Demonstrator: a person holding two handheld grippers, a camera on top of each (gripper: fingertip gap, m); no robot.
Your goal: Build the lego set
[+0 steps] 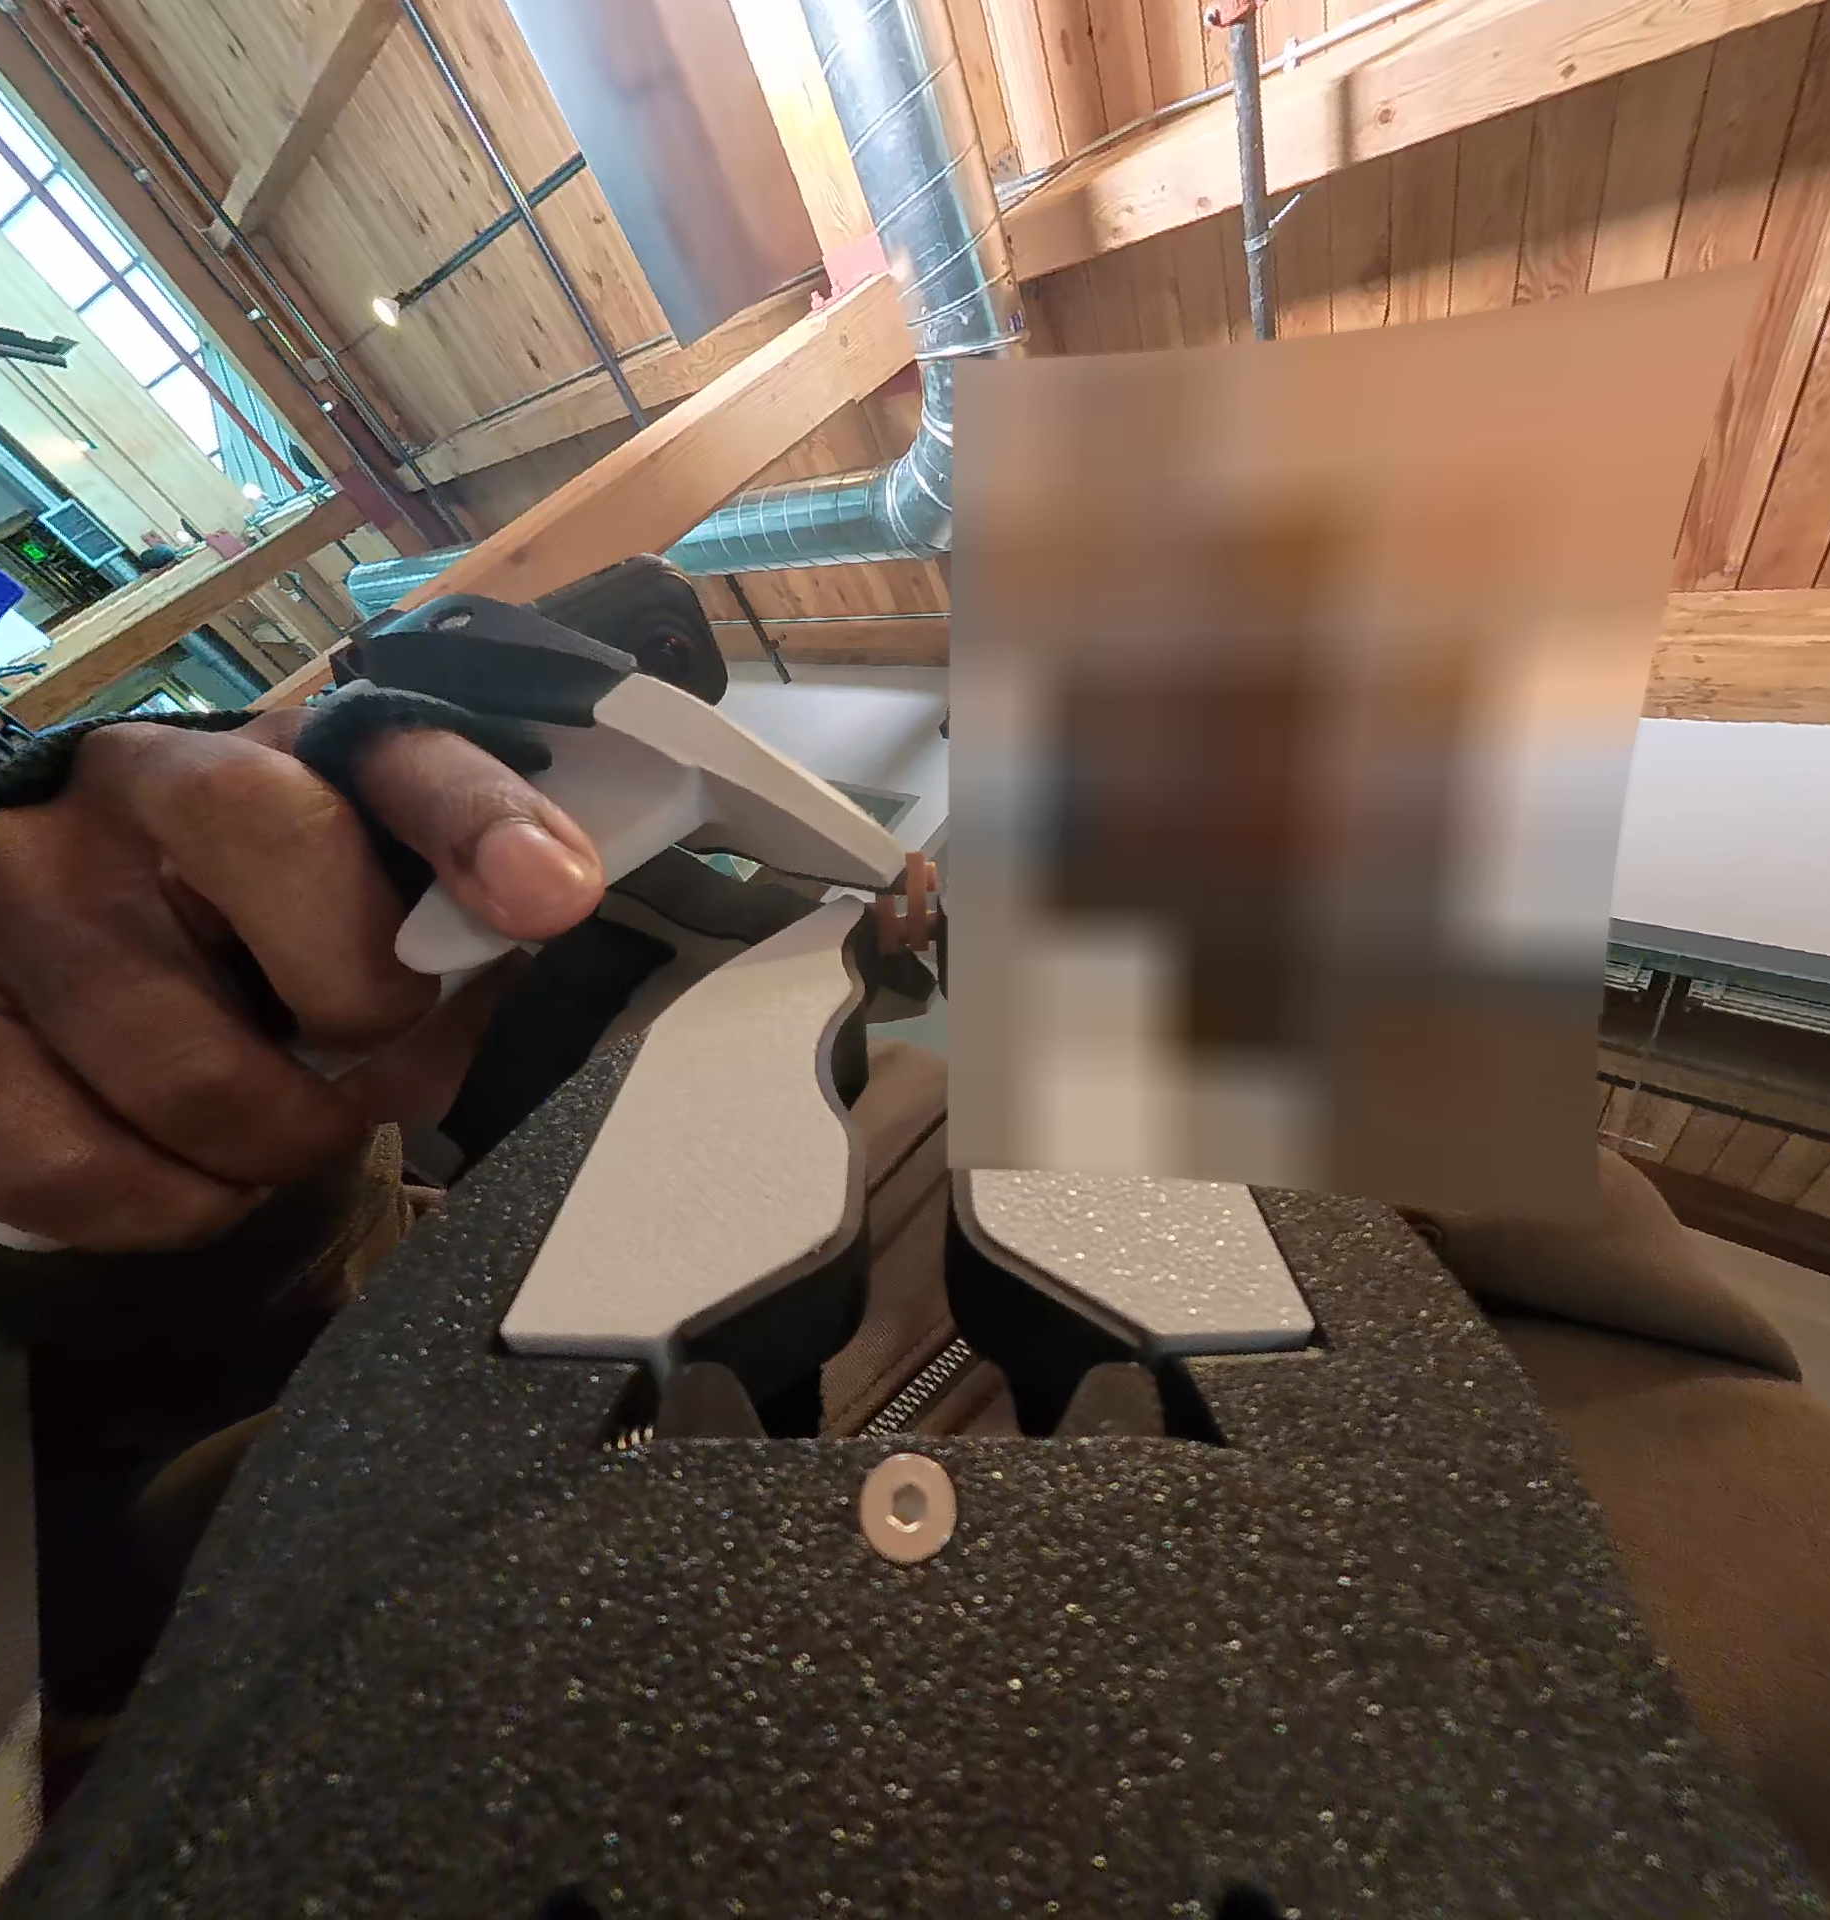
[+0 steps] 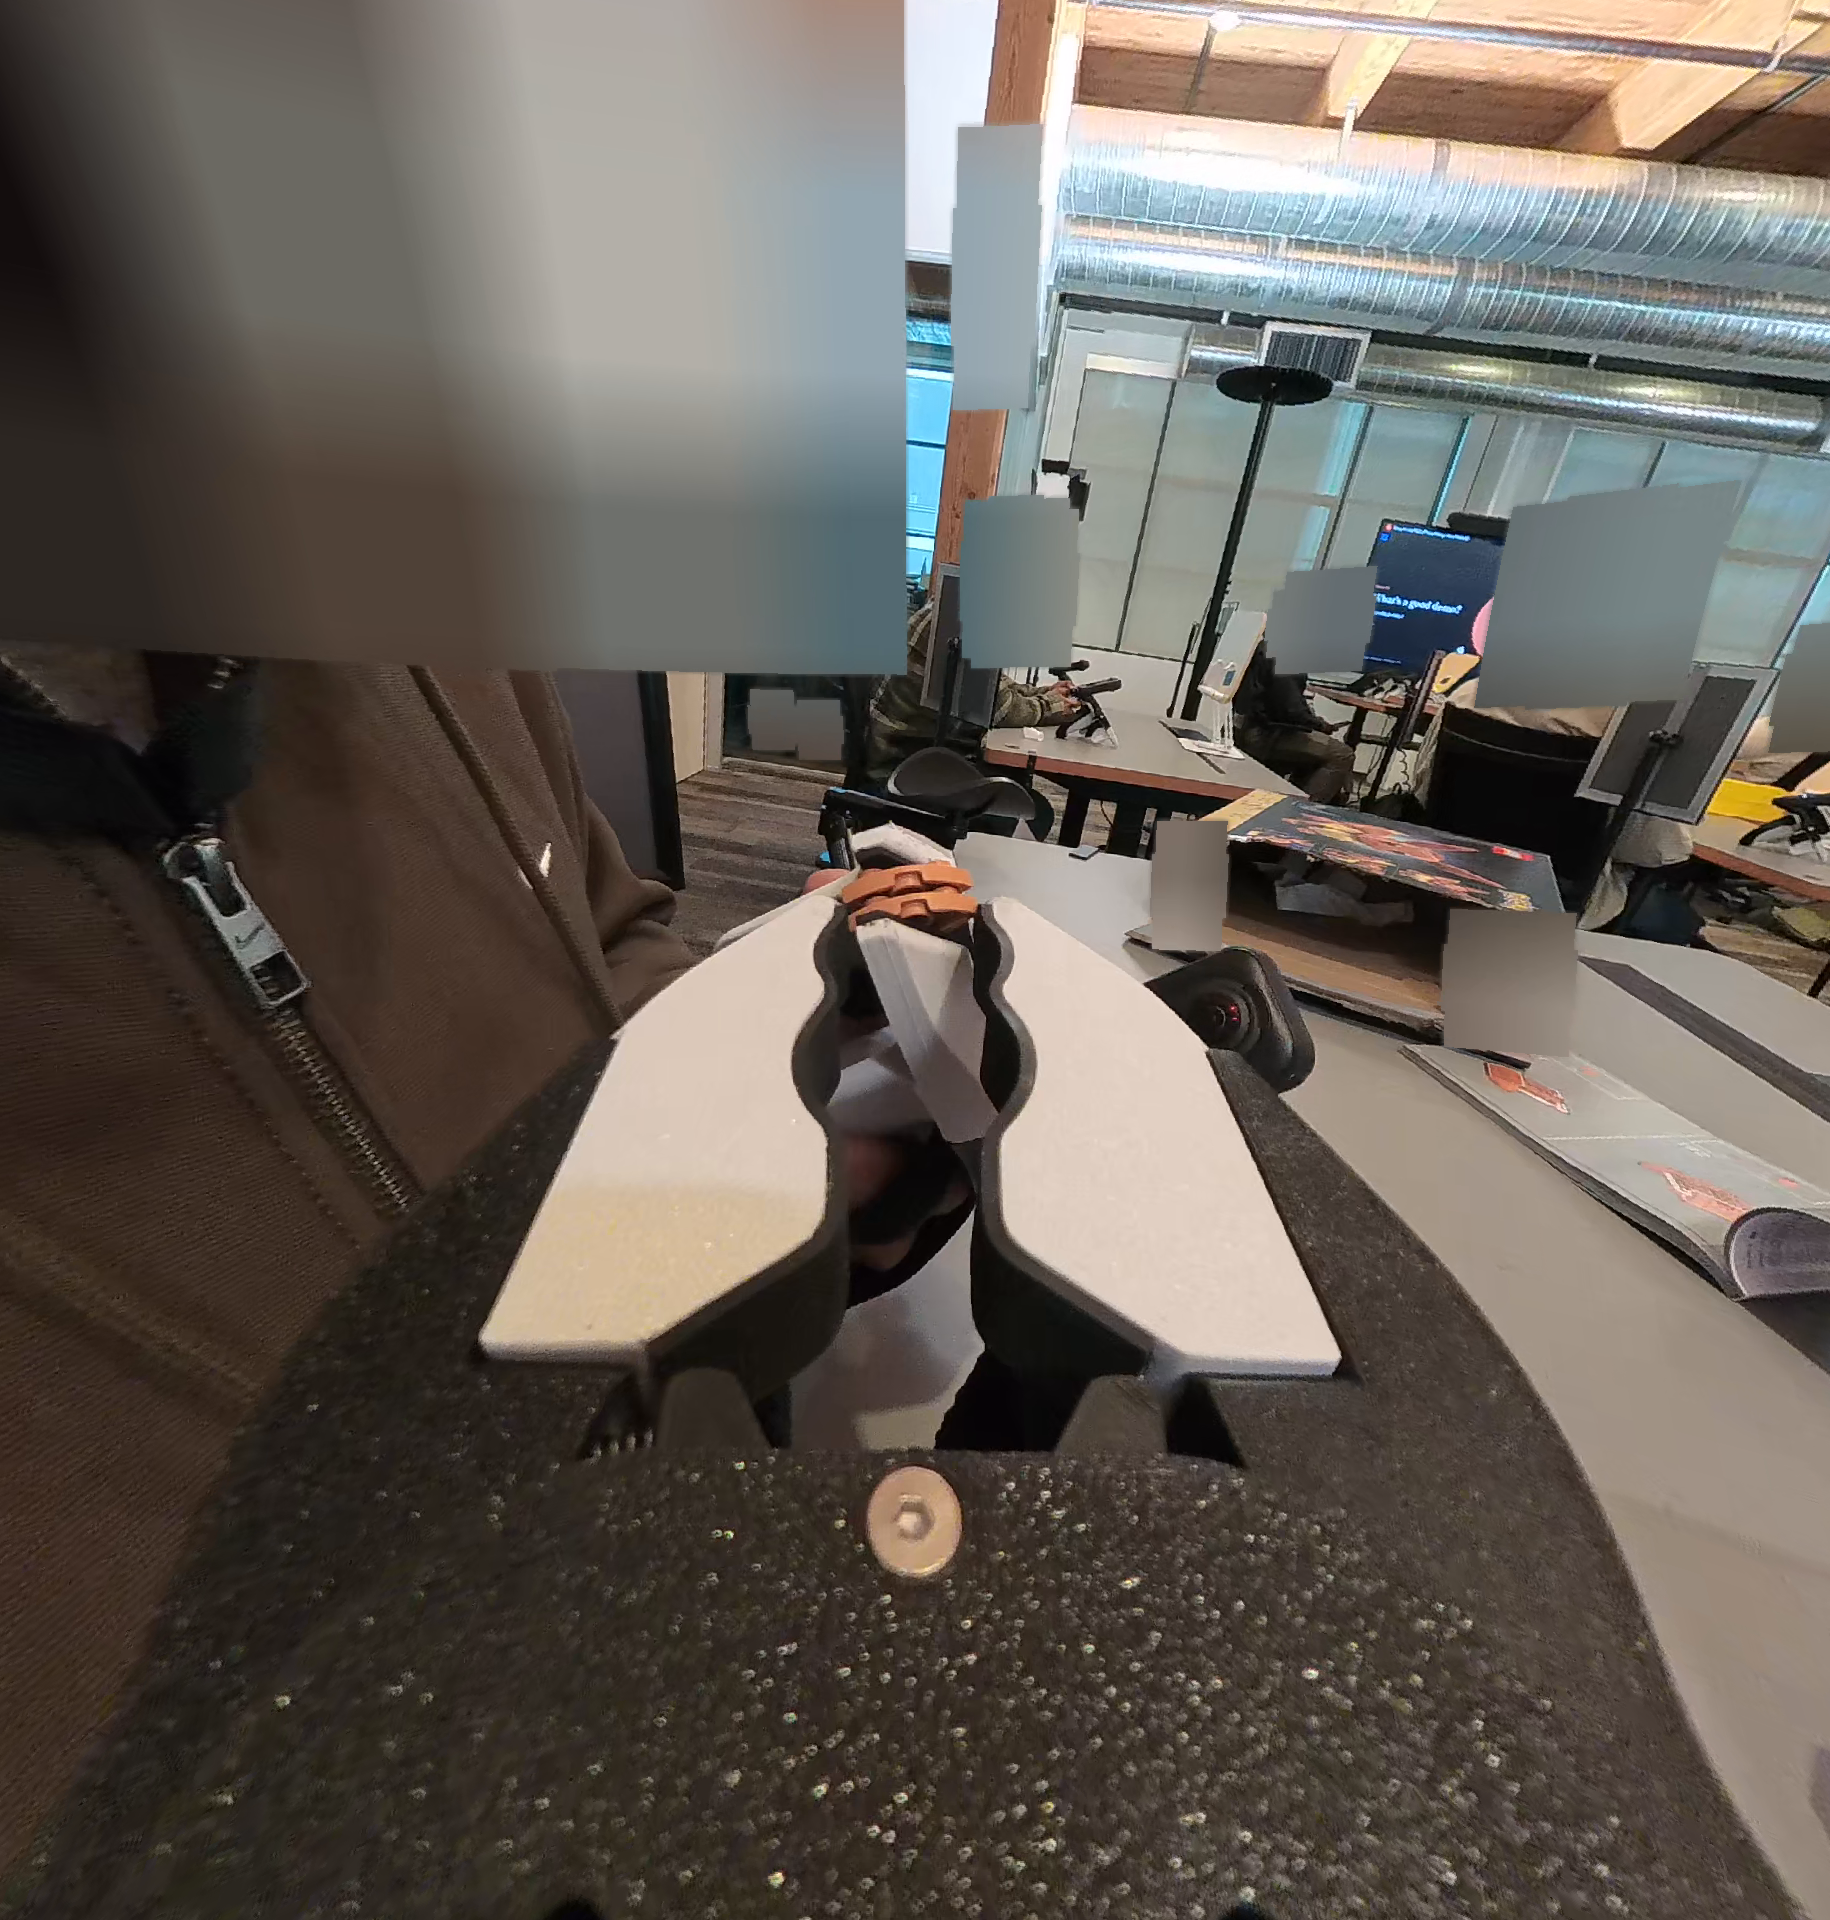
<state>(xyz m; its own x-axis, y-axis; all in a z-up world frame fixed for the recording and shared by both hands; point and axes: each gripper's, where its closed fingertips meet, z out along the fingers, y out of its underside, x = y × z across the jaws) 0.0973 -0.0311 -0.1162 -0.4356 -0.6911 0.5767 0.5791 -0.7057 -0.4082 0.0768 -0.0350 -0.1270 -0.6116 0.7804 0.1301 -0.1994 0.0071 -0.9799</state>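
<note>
Two small brown lego pieces (image 2: 906,896) sit stacked one on the other, held up in the air in front of a person's brown zip jacket (image 2: 163,1039). My right gripper (image 2: 911,920) is shut on them at its fingertips. In the left wrist view the pieces (image 1: 913,902) sit at my left gripper (image 1: 895,940), whose jaws stand nearly closed on them; its right fingertip is hidden by a blur patch. The right gripper (image 1: 890,873) comes in from the left there, held by a hand (image 1: 163,935). One left finger (image 2: 926,1029) shows between the right fingers.
A grey table (image 2: 1513,1455) lies to the right and below. On it are an open lego box (image 2: 1389,873) and an open instruction booklet (image 2: 1638,1164). The left gripper's camera (image 2: 1238,1013) is close by. People sit at desks farther back.
</note>
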